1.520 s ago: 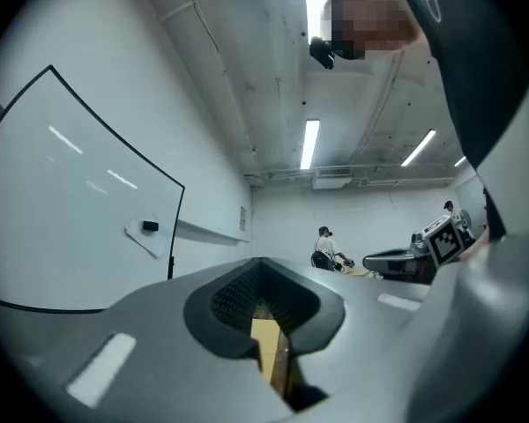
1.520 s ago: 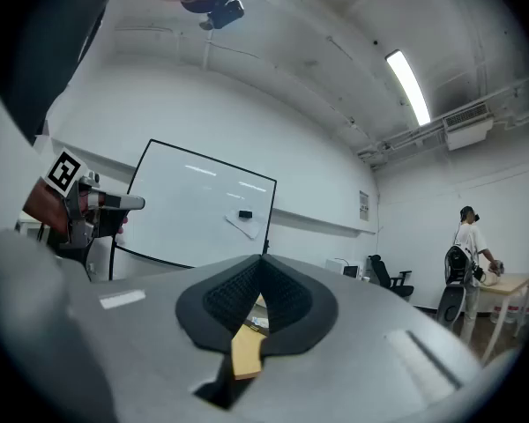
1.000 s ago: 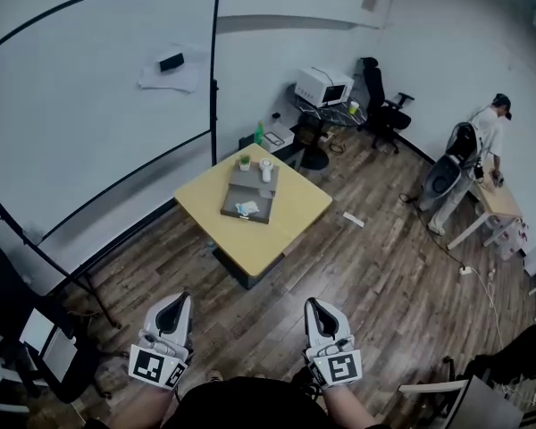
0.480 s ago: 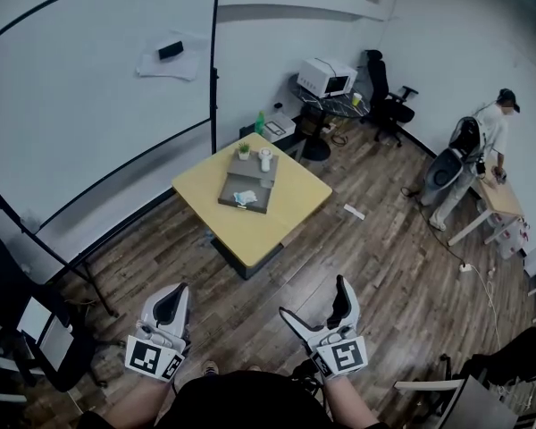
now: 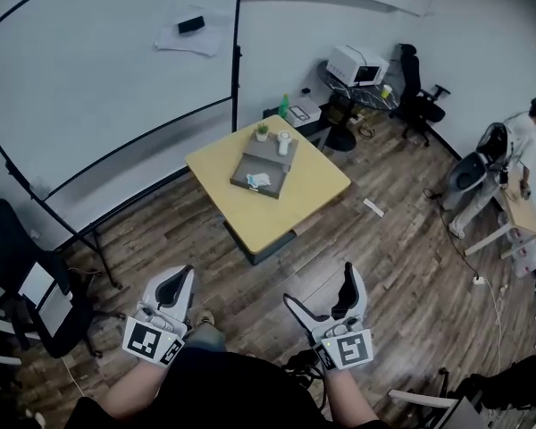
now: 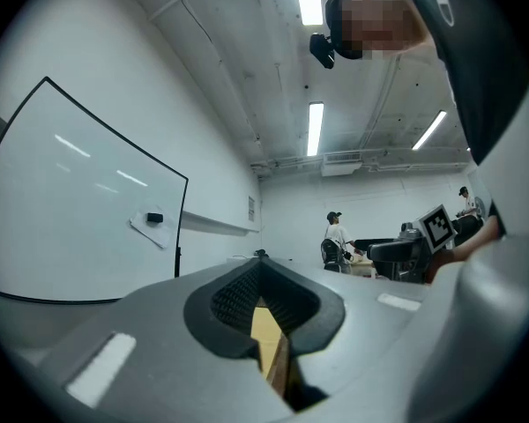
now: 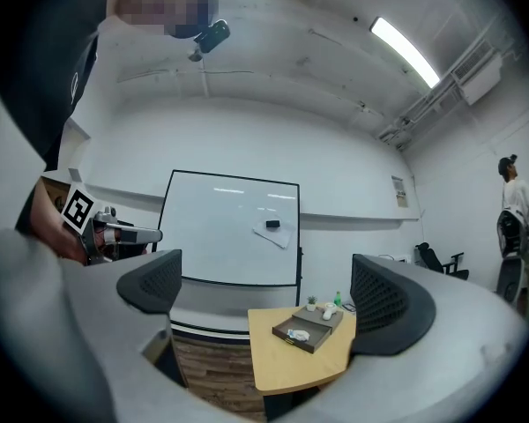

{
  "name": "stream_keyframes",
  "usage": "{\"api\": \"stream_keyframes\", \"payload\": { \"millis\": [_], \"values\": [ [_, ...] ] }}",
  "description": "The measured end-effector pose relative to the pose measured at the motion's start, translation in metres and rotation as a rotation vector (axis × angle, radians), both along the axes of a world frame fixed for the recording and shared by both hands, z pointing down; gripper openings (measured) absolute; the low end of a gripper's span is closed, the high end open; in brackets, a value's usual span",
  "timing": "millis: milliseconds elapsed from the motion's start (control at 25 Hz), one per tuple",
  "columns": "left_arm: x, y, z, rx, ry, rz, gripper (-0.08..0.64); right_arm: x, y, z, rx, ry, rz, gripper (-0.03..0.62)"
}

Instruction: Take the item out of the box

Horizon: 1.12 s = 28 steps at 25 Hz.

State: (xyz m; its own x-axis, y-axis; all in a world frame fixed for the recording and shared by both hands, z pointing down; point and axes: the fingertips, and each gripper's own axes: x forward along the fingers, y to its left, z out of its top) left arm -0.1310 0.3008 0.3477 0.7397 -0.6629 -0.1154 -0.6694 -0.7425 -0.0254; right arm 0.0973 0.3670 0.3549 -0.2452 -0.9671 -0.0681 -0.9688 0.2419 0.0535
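Observation:
Across the room, a yellow table (image 5: 290, 206) carries an open grey box (image 5: 254, 187) with a small pale item (image 5: 258, 180) lying inside. The right gripper view takes in the same box (image 7: 312, 334) and item (image 7: 301, 333) between its jaws. Behind the box, a grey lid (image 5: 270, 152) bears a small potted plant (image 5: 263, 131) and a white cup (image 5: 284, 142). My left gripper (image 5: 172, 286) is held low near my body, shut and empty. My right gripper (image 5: 322, 289) hovers beside it, open wide with nothing between its fingers. Both are far from the table.
A large whiteboard (image 5: 107, 79) stands behind the table on a black frame. A black chair (image 5: 18, 266) is at the left. At the back are a microwave (image 5: 357, 64) and an office chair (image 5: 422, 101). A person (image 5: 518, 155) stands at a desk on the right.
My right gripper has gone from shut to wide open. The left gripper stays shut. The head view has shifted, so the table sits a little more to the right.

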Motion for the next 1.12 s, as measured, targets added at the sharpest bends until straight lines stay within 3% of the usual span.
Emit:
{"api": "stream_keyframes", "payload": {
  "millis": [280,720,1120],
  "values": [
    [0.016,-0.052,0.013,-0.016,0.02,0.009,0.0,0.012,-0.057,0.011,-0.013,0.015,-0.004,0.597],
    [0.044,-0.243,0.024,-0.04,0.091,0.079,0.0,0.024,-0.233,0.007,-0.04,0.095,0.058,0.597],
    [0.058,-0.406,0.037,-0.109,0.125,0.145,0.0,0.026,-0.384,0.03,-0.234,0.137,0.038,0.592]
  ]
}}
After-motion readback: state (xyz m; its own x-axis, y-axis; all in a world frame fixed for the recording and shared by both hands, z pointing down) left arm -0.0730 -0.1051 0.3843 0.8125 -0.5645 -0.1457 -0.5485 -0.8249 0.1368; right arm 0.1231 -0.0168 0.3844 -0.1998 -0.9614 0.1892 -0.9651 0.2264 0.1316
